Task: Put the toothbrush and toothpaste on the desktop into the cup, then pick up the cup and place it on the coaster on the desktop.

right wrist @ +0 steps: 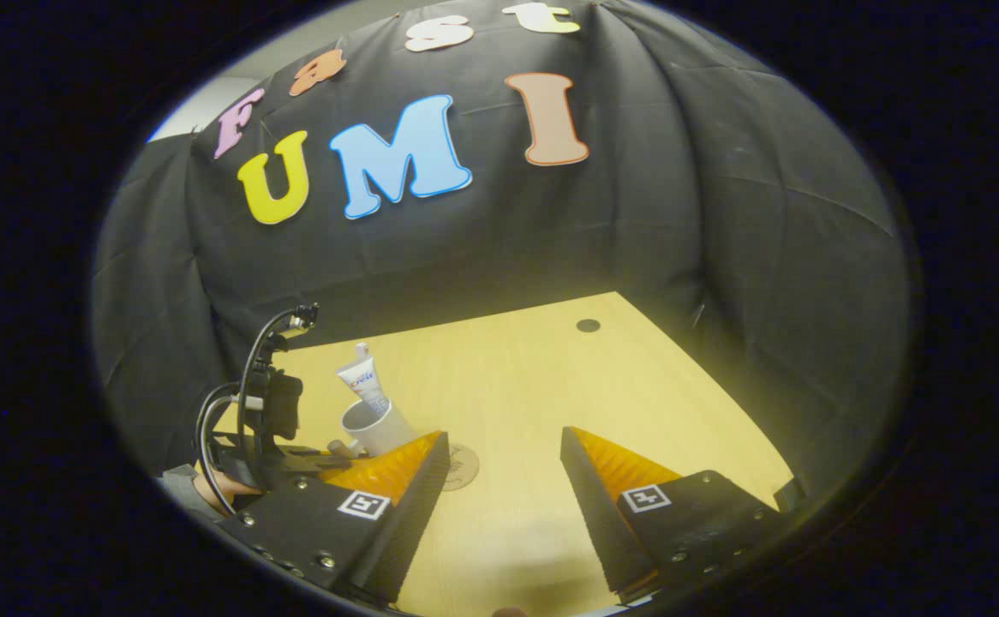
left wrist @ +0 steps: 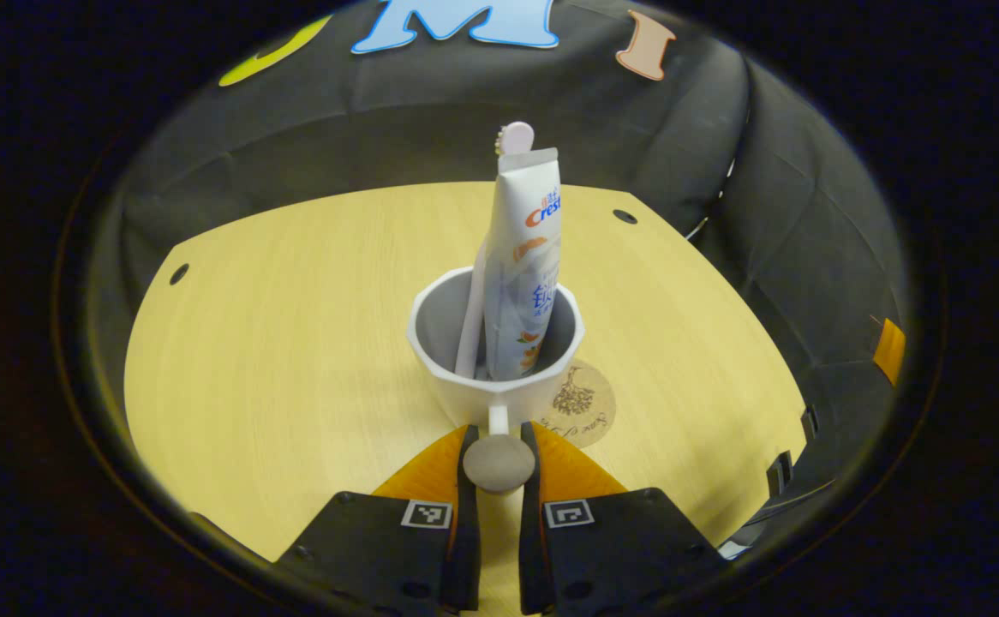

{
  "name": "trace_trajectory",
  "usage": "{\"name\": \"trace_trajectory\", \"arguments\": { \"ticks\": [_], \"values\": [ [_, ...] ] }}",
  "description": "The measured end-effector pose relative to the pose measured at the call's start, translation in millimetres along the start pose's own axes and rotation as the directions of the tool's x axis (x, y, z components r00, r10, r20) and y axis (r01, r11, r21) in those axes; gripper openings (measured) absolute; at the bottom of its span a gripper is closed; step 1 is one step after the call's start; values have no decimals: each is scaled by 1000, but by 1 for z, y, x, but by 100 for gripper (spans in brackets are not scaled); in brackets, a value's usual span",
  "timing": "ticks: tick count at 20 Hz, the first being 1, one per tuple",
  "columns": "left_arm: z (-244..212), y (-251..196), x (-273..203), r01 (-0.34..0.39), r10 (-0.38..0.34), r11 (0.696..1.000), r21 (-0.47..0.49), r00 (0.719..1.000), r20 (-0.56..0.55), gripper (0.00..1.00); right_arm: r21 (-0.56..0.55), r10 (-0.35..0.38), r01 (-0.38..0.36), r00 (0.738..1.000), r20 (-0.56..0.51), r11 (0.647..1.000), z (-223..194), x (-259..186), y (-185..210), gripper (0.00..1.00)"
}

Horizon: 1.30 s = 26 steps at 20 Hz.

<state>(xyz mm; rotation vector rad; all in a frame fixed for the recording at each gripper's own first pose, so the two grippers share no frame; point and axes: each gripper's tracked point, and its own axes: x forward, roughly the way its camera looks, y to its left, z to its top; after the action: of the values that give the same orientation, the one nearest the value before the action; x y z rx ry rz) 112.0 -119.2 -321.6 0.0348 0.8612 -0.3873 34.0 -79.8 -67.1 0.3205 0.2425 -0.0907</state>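
Pale wooden desktop point(left wrist: 277, 343) fills the booth floor, with dark cloth hanging behind it on all sides. Nearest in the left gripper view, the left gripper point(left wrist: 499, 463) has its two fingers drawn close together, pinching the rounded end of the cup's handle point(left wrist: 498, 461) between them. Just beyond stands the white cup point(left wrist: 499, 390), upright, its mouth facing up. Inside it the toothpaste point(left wrist: 523, 266) tube stands nearly vertical, leaning a little to the right, and the toothbrush point(left wrist: 472, 330) rests beside it on the left, its head poking out above the top of the tube. Just to the right of the cup's base and partly tucked behind it lies the round brown coaster point(left wrist: 583, 403), flat on the wood; whether the cup's base touches it I cannot tell. Farther off, small dark holes point(left wrist: 625, 216) mark the desktop near its far edge.

From the right gripper view, the right gripper point(right wrist: 504, 450) hangs over bare wood with its fingers spread wide apart and nothing between them. Past its left finger the cup point(right wrist: 375, 426) shows with the toothpaste point(right wrist: 361, 381) rising from it, the coaster point(right wrist: 463, 467) peeking out just right of it. To the left the other gripper's body and looping cables point(right wrist: 247, 411) sit at the cup.
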Motion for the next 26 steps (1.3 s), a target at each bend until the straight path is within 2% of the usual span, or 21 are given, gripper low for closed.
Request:
{"name": "trace_trajectory", "arguments": {
  "ticks": [5, 6, 10, 18, 20, 24, 26],
  "values": [
    [14, -20, 9, -12, 10, 996, 89, 1000, 21, 23, 41, -50, 50, 999, 2, 998, -4, -12, -26, 83],
    [14, -21, 11, -13, 11, 996, 89, 1000, 20, 25, 48, -55, 55, 999, 1, 997, -5, -13, -29, 83],
    [8, -28, 14, -11, 10, 999, 49, 1000, 12, 23, 64, -69, 69, 998, -2, 996, -8, -16, -40, 83],
    [-11, -39, 18, -21, 22, 999, 48, 999, -29, 25, 61, -37, 38, 999, -11, 997, -7, -14, -38, 83],
    [-16, -46, 21, 2, 0, 999, 46, 999, -46, 27, 58, -28, 29, 999, -15, 998, -8, -15, -38, 83],
    [-19, -58, 17, 39, -38, 999, 18, 998, -51, 34, 58, -16, 17, 1000, -14, 998, -6, -13, -37, 83],
    [-17, -58, 14, 37, -37, 999, 16, 999, -40, 51, 57, -9, 9, 1000, -14, 998, -5, -15, -38, 83]
  ]
}}
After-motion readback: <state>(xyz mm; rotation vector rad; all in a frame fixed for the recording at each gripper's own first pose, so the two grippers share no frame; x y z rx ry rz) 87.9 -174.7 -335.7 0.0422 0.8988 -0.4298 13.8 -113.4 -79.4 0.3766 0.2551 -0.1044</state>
